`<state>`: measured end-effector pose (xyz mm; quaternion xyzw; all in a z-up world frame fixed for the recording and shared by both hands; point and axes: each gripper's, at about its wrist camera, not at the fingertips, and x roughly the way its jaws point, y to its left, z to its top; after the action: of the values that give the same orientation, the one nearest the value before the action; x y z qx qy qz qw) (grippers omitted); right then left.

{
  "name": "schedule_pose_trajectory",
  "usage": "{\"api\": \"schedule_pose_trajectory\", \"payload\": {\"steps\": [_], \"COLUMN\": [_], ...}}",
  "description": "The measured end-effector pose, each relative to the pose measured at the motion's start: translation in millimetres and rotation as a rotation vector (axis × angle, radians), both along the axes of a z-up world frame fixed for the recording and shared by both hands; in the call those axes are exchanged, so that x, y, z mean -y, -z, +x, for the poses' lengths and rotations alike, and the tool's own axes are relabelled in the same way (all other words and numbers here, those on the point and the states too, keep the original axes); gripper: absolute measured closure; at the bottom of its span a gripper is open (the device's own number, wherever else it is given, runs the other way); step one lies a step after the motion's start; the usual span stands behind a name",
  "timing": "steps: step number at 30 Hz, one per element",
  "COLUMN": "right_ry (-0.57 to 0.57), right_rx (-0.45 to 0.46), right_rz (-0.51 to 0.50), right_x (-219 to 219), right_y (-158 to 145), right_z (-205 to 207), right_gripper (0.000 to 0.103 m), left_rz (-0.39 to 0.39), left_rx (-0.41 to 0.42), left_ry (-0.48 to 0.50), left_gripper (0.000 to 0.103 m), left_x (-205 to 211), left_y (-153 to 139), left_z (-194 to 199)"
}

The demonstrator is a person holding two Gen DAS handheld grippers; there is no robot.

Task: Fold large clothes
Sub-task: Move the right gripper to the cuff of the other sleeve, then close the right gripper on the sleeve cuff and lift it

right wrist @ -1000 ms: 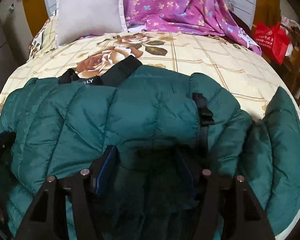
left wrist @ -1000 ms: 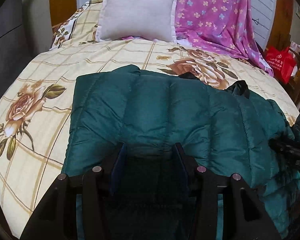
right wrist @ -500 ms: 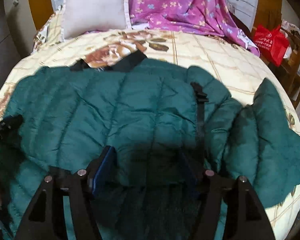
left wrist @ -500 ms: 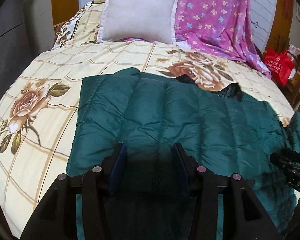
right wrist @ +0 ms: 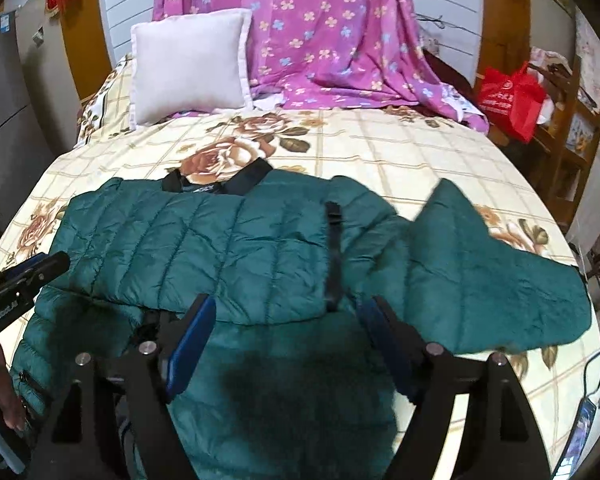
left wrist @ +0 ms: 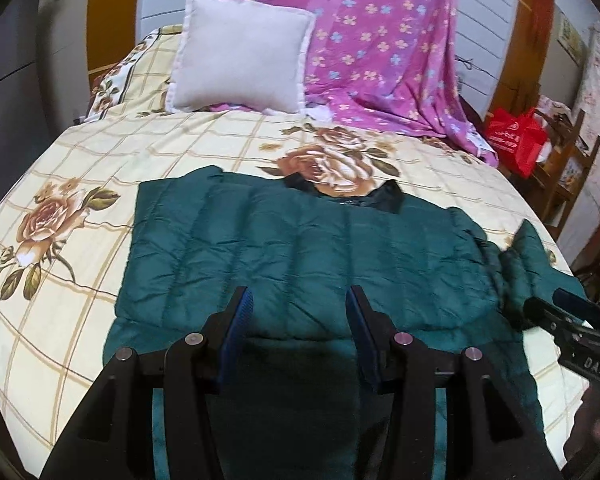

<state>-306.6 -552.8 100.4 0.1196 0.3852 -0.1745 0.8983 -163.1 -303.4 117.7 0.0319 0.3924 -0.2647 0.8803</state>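
A dark green puffer jacket [left wrist: 300, 248] [right wrist: 220, 248] lies on the bed, its top half folded over the lower part and the black collar [right wrist: 216, 184] toward the pillow. One sleeve [right wrist: 480, 280] sprawls out to the right. My left gripper [left wrist: 298, 304] hovers above the jacket's near fold, open, with nothing between its blue pads. My right gripper [right wrist: 290, 302] hangs over the fold near a black strap [right wrist: 334, 248]; its jaws are opening and hold nothing. Each gripper shows at the edge of the other's view: the right gripper [left wrist: 560, 312] and the left gripper [right wrist: 24, 276].
The bed has a cream floral sheet [left wrist: 80, 208]. A white pillow [left wrist: 240, 56] and a draped purple flowered cloth [left wrist: 380, 48] stand at its head. A red bag [right wrist: 508, 100] sits on wooden furniture to the right. A phone on a cable [right wrist: 580, 428] lies at the bed's near right edge.
Both grippers have drawn back and up from the jacket, which now lies flatter and farther off. The right jaws have spread wider. The left gap looks the same.
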Motion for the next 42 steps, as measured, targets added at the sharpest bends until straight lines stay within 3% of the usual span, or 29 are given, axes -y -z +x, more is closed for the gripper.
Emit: {"api": "schedule_pose_trajectory", "payload": {"steps": [13,24,42], "right_ry": [0.112,0.219,0.594], "right_rx": [-0.017,-0.034,-0.066], "right_rz": [-0.042,-0.043,0.035], "right_x": [54,115,295], "right_y": [3,17,64], "right_z": [-43,-66,-107], "right_gripper": [0.022,0.021,0.020], "left_rz": [0.017,0.008,-0.002], "left_rx": [-0.006,-0.023,-0.072], "left_ry": [0.024,0.007,0.010], "left_gripper": [0.073,0.073,0.073], "left_x": [19,25,33], "left_y": [0,5,25], "left_z": [-27,-25,-10]}}
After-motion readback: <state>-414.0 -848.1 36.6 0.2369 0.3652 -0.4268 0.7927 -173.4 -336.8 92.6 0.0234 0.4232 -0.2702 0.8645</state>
